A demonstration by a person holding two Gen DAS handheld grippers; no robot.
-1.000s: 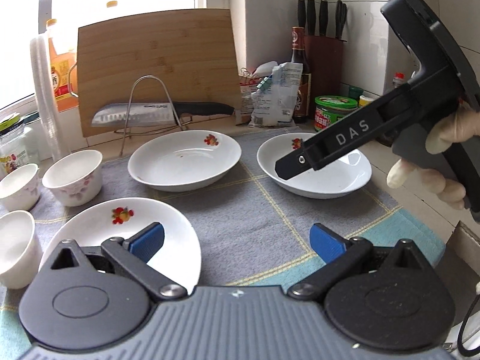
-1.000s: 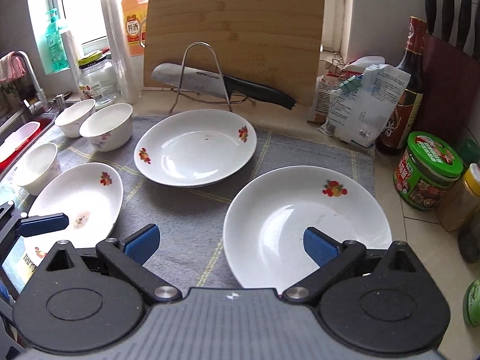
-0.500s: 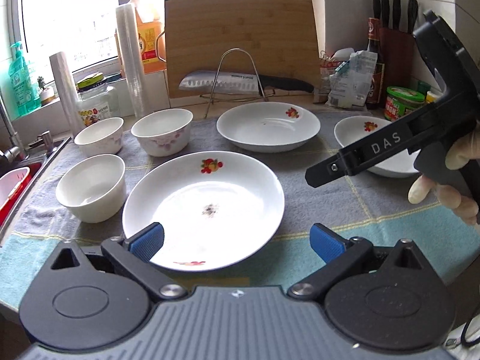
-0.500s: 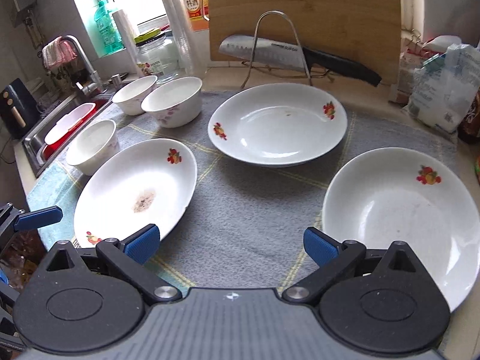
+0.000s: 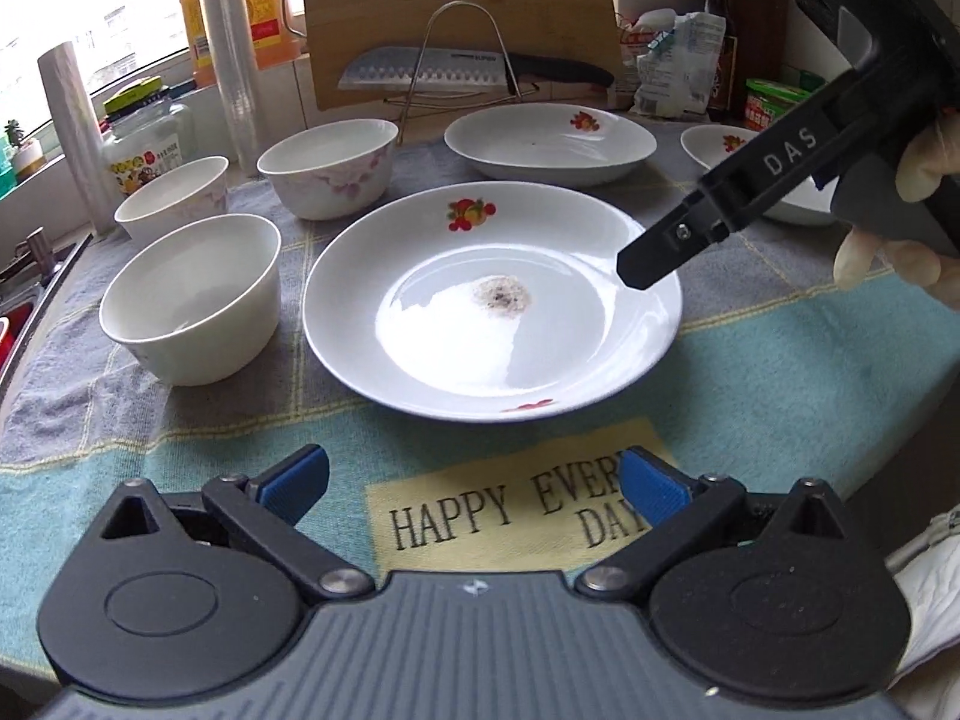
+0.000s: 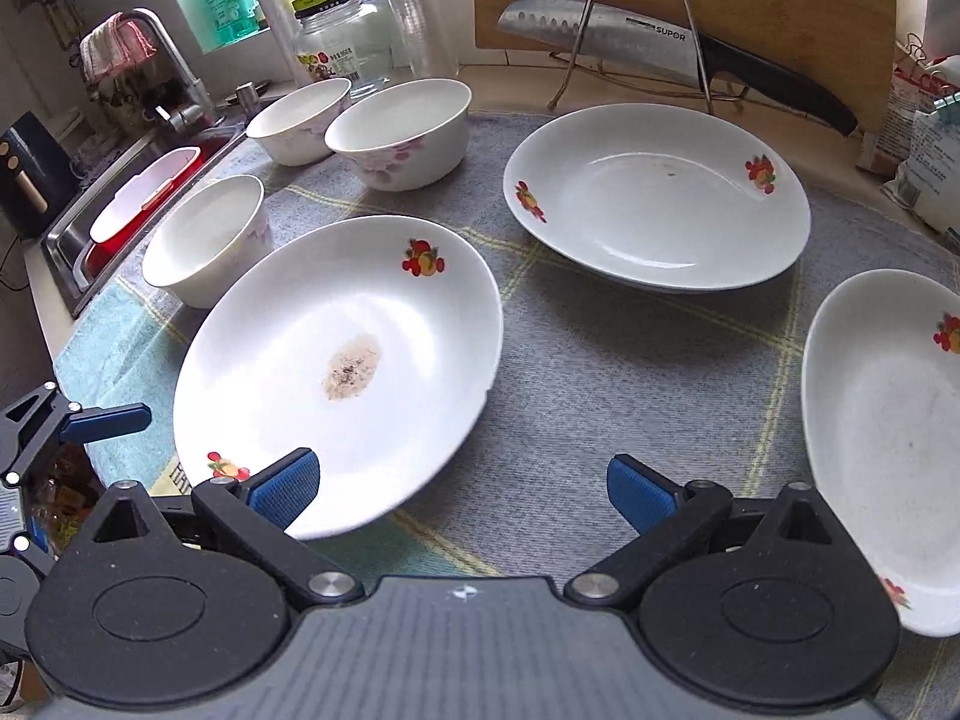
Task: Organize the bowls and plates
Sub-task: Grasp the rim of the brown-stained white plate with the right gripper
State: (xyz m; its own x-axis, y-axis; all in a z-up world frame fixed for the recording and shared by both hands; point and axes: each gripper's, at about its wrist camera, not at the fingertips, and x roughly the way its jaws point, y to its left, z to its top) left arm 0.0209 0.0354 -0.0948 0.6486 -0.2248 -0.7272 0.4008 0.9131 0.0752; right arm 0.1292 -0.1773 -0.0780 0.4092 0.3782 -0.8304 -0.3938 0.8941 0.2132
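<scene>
Three white plates with fruit prints lie on a grey-and-teal mat. The nearest plate [image 5: 492,300] [image 6: 336,360] has a brown stain in its middle. A second plate [image 5: 549,141] [image 6: 657,198] lies behind it, and a third plate [image 5: 780,180] [image 6: 894,444] lies to the right. Three white bowls [image 5: 192,294] [image 5: 327,168] [image 5: 171,195] stand left of the stained plate. My left gripper [image 5: 474,489] is open just short of the stained plate's near rim. My right gripper [image 6: 462,492] is open above that plate's right edge; one of its fingers [image 5: 720,216] reaches over the rim.
A bamboo cutting board [image 5: 456,18] and a cleaver on a wire rack [image 5: 420,69] stand at the back. Bottles, a jar [image 5: 141,138] and snack bags line the wall. A sink with a red tray [image 6: 138,204] lies to the left beyond the mat's edge [image 5: 36,324].
Both grippers have swung left, away from the right plate and toward the stained plate. The right gripper's finger now hangs over that plate's right rim. Both stay open.
</scene>
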